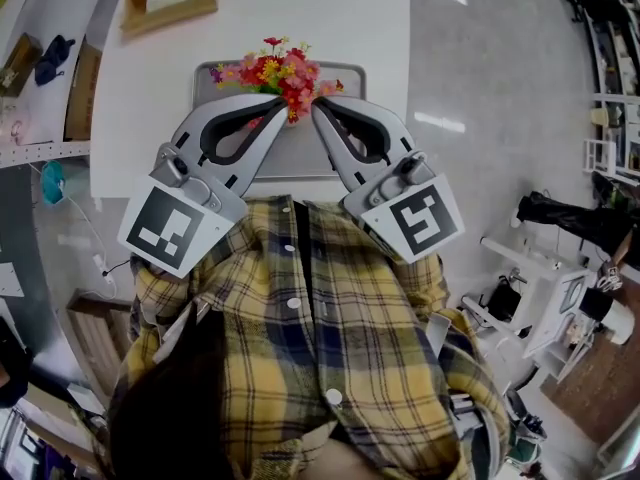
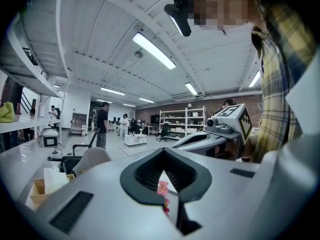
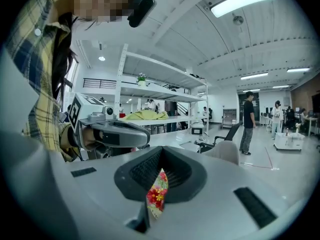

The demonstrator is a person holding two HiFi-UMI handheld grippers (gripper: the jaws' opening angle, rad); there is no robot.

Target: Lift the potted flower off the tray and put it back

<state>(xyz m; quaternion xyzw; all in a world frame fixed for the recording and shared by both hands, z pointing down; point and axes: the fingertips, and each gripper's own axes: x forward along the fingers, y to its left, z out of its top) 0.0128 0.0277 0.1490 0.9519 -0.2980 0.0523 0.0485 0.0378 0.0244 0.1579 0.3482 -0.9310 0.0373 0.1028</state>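
Both fingers clenched. Left gripper (image 1: 283,120) and right gripper (image 1: 316,110) tips converge beside potted flower (image 1: 272,71), just ahead over tray (image 1: 347,76); equally near, hold unclear.

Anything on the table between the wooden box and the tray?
No. In the head view only bare white table lies between the wooden box and the tray.

Two grippers (image 1: 284,108) (image 1: 318,108), one potted flower (image 1: 275,71), one tray (image 1: 297,151) (grey)
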